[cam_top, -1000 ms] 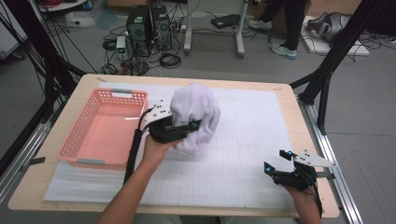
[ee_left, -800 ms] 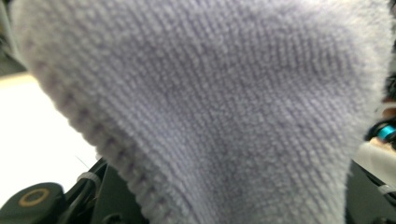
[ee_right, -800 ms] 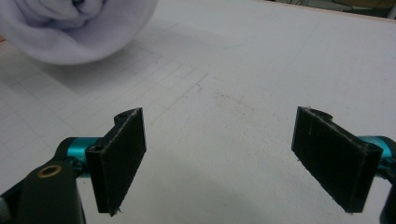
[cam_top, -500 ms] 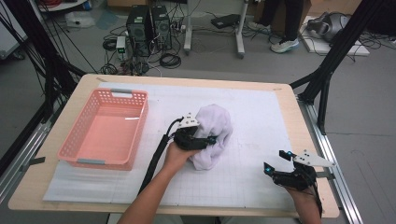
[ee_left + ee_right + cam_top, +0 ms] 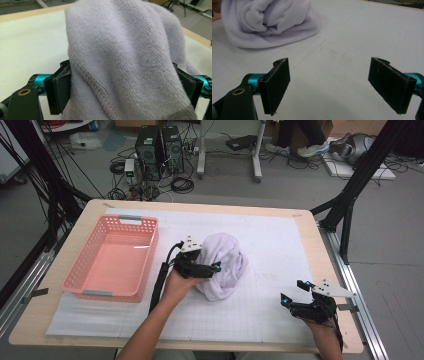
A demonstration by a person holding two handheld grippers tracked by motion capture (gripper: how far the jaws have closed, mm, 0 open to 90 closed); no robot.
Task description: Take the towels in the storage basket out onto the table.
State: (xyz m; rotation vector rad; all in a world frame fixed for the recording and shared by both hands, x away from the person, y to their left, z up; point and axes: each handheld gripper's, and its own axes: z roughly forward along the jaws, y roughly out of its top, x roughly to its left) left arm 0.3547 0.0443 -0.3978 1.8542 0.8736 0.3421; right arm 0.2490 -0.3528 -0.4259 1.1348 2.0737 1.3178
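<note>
Two jaws of the left gripper [image 5: 212, 268] clamp one bunched lavender towel [image 5: 224, 265], which rests mid-tabletop [image 5: 280, 235]. The right gripper [image 5: 296, 294], jaws spread wide and holding nothing, sits near the tabletop's right front corner. One pink basket [image 5: 113, 257], left of the towel, holds nothing.

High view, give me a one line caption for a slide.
Left gripper holds a bunched white towel beside a pink basket; right gripper waits open.
</note>
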